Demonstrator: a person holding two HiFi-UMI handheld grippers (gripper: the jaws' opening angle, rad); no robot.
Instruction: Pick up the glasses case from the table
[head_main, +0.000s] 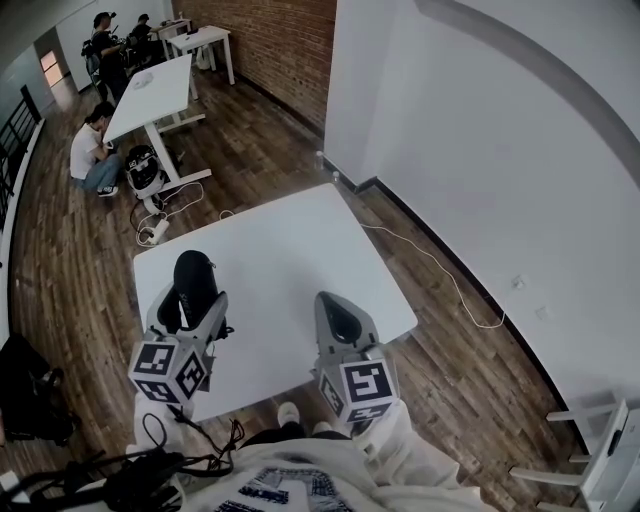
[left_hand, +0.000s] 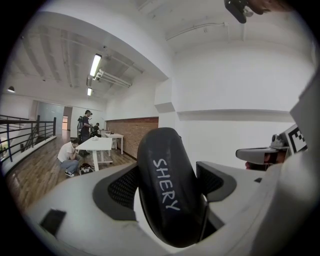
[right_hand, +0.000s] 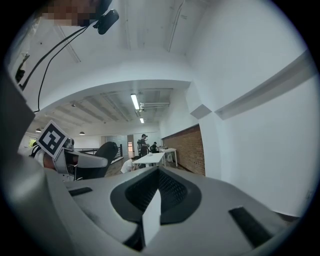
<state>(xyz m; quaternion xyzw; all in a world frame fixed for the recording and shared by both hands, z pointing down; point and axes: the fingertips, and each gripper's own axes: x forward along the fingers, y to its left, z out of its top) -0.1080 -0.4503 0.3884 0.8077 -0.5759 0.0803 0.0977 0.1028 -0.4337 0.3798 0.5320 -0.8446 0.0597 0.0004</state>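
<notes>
The black glasses case (head_main: 193, 283) is off the white table (head_main: 290, 245), standing on end between the jaws of my left gripper (head_main: 192, 306). In the left gripper view the case (left_hand: 167, 185) bears white lettering and fills the gap, with both textured pads pressed on its sides. To its right my right gripper (head_main: 339, 320) hovers over the table's near edge, its jaws together with nothing in them. The right gripper view shows that gripper's (right_hand: 156, 192) pads meeting, and the case (right_hand: 103, 151) off to the left.
More white tables (head_main: 155, 88) stand at the back left, with a person sitting on the floor (head_main: 92, 155) beside them. A white cable (head_main: 440, 268) trails over the wood floor to the right wall. A white chair (head_main: 600, 450) is at the lower right.
</notes>
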